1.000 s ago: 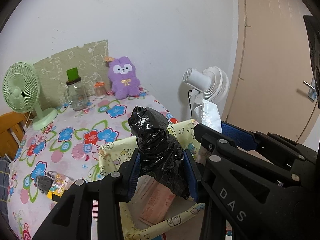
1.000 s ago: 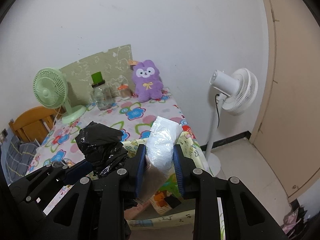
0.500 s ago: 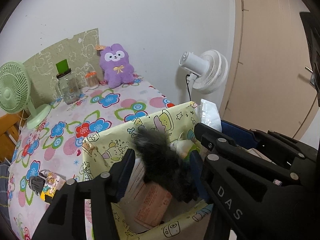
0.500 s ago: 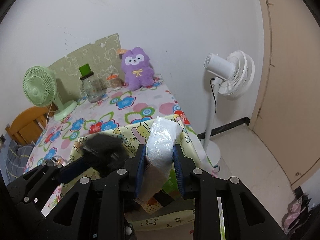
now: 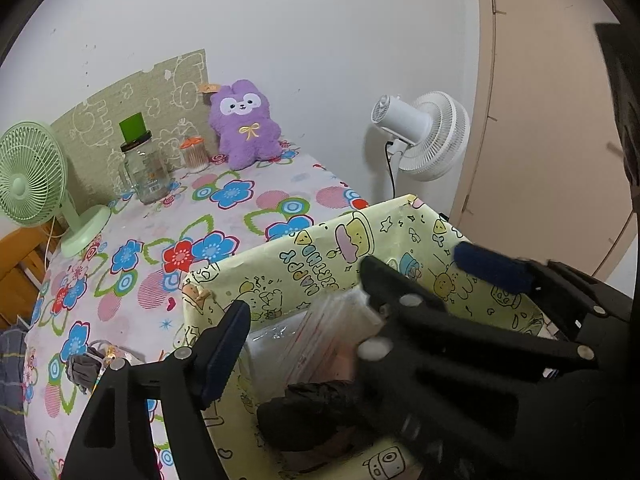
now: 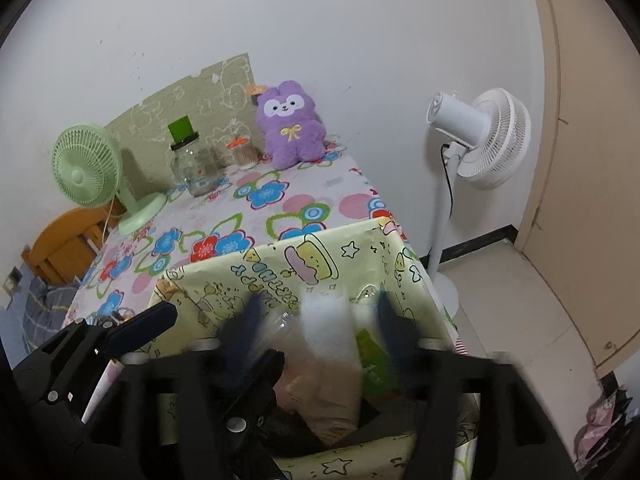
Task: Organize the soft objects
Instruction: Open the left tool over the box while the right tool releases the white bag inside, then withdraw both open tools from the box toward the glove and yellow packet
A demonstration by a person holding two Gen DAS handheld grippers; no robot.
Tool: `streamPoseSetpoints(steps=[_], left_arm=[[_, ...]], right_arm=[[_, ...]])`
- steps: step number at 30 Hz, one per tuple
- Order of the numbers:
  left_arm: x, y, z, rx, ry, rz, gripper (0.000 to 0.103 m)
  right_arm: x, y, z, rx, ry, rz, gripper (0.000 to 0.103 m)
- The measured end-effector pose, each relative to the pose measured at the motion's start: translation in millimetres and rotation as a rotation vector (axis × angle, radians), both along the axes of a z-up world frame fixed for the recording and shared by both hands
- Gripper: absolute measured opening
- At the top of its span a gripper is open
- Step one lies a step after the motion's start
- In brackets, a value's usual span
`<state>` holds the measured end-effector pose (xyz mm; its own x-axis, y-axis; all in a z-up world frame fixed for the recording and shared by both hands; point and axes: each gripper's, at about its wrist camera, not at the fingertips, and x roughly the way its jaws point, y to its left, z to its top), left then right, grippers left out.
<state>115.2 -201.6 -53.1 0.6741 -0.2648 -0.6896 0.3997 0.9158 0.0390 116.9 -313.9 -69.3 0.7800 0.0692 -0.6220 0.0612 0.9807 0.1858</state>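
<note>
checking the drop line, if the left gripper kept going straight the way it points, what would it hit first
Probably the clear plastic packet lying in the yellow cartoon-print bin, with the black bag just below. The left gripper is opening, nothing between its jaws. Depth is unclear.

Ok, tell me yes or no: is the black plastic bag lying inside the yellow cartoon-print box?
Yes, the black plastic bag lies at the bottom of the yellow cartoon-print box, below the spread fingers.

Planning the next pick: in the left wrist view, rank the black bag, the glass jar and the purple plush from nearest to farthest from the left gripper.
1. Black bag: lying in the yellow bin, just below the opening left gripper, released.
2. Glass jar: far left of the table.
3. Purple plush: against the back wall, slightly beyond the jar.
</note>
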Motion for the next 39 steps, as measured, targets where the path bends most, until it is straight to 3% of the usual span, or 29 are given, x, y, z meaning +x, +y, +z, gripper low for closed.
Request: streamPoseSetpoints(steps=[19,26,39], left_arm=[[-13.1,20.3,20.1,-0.046,-0.046,0.050,0.095],[-28.1,29.4,35.9,-0.079,-0.087,0.064,0.097],[-55.0,48.9,60.4,-0.102,-0.167,0.089,0.100]], right_arm=[[-17.2,17.6,30.0,-0.069,-0.032,-0.018,0.085],[-31.5,25.1,47.8,-0.097,-0.076,-0.031,0.093],[-60.7,44.5,75.8,-0.149,-0.153,-0.029,0.098]])
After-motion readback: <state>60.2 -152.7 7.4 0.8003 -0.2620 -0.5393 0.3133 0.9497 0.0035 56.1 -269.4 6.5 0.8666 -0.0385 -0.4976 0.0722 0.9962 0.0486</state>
